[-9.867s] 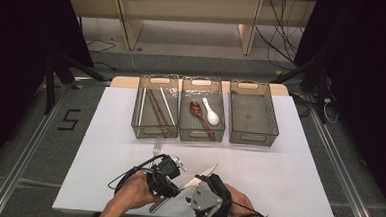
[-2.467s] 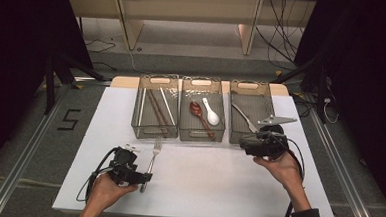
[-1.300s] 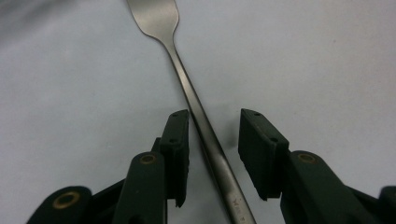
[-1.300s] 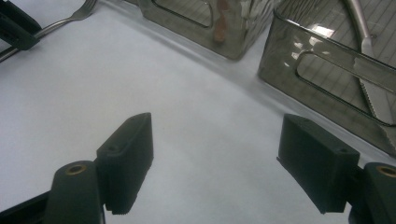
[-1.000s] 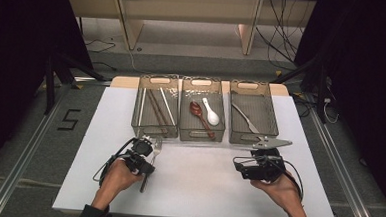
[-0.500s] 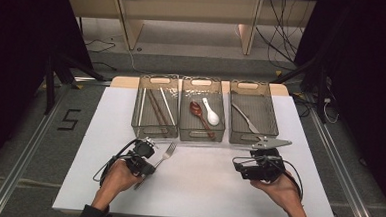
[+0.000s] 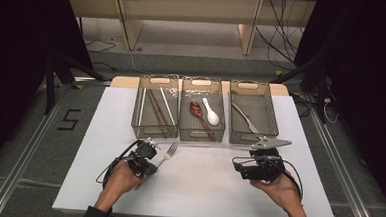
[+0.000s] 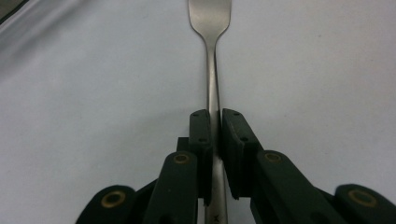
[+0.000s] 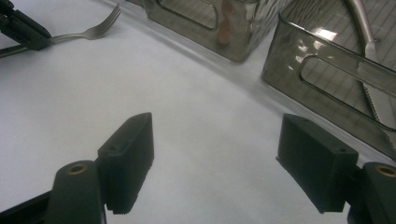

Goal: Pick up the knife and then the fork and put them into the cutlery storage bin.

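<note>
- Lower left of the high view: the left gripper has just been closing, and its fingers now clench the handle of a fork, tines pointing away toward the bins, a grip low on the handle that looks set for a lift.
- The fork lies on the white surface, just below the left bin.
- Lower right: the right gripper hovers with its fingers spread wide and nothing between them, near the right bin.
- Three bins stand in a row, apparently one per kind of cutlery.
- Count: three or four sticks in the left bin; two spoons in the middle bin; one knife in the right; one fork outside.
</note>
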Motion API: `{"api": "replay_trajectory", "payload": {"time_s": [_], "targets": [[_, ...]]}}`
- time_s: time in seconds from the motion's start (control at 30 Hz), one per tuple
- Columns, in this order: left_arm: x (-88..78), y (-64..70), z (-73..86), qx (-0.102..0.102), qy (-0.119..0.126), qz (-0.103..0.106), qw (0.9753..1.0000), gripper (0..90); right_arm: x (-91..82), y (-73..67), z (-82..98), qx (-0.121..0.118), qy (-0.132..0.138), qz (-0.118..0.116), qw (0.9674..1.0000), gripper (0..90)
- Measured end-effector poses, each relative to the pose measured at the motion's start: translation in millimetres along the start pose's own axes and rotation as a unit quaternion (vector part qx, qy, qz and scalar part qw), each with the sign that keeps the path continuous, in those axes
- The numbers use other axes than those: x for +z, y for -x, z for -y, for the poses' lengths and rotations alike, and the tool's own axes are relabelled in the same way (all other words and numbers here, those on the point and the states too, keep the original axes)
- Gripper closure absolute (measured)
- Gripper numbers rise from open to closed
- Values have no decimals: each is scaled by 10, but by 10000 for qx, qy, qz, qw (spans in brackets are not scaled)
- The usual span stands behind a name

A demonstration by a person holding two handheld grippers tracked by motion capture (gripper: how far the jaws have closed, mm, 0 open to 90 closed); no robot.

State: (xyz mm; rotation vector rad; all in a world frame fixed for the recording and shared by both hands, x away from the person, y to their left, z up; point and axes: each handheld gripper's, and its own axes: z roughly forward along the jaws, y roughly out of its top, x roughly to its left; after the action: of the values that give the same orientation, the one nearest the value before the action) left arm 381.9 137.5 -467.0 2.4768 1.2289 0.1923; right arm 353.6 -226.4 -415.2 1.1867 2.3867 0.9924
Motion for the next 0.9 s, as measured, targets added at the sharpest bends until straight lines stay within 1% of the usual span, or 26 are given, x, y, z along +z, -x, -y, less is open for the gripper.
{"api": "replay_trajectory", "payload": {"time_s": [0.1, 0.2, 0.23, 0.33, 0.4, 0.43, 0.47, 0.63, 0.73, 0.77, 0.8, 0.9], "targets": [[-4, -6, 12, 44, 76, 40, 10000, 829, 3, -14, -2, -53, 14, -28, 10000, 280], [-48, 1, 1, 56, 169, 192, 9997, 830, 8, -37, -6, -86, 19, -65, 9999, 280], [-80, 8, -8, 98, 173, 232, 9995, 830, 9, -44, -8, -101, 29, -87, 9999, 280], [-136, 26, -22, 93, 202, 355, 9991, 830, 12, -68, -10, -152, 61, -119, 9998, 280], [-162, 38, -27, 162, 174, 374, 9990, 830, 17, -93, -14, -186, 85, -170, 9996, 280], [-171, 50, -28, 166, 170, 398, 9989, 830, 21, -109, -17, -208, 80, -182, 9996, 280], [-180, 54, -32, 216, 144, 443, 9987, 831, 25, -124, -20, -235, 75, -195, 9995, 280], [-221, 103, -37, 239, 214, 614, 9976, 830, 37, -227, -46, -380, 161, -307, 9987, 283], [-258, 152, -44, 313, 208, 739, 9966, 830, 48, -322, -65, -560, 240, -404, 9973, 283], [-273, 169, -47, 380, 201, 774, 9961, 830, 54, -361, -71, -622, 266, -444, 9967, 283], [-285, 195, -53, 390, 184, 821, 9957, 830, 60, -402, -76, -704, 294, -484, 9959, 283], [-306, 277, -67, 525, 144, 939, 9941, 830, 84, -543, -90, -966, 358, -550, 9932, 283]]}}
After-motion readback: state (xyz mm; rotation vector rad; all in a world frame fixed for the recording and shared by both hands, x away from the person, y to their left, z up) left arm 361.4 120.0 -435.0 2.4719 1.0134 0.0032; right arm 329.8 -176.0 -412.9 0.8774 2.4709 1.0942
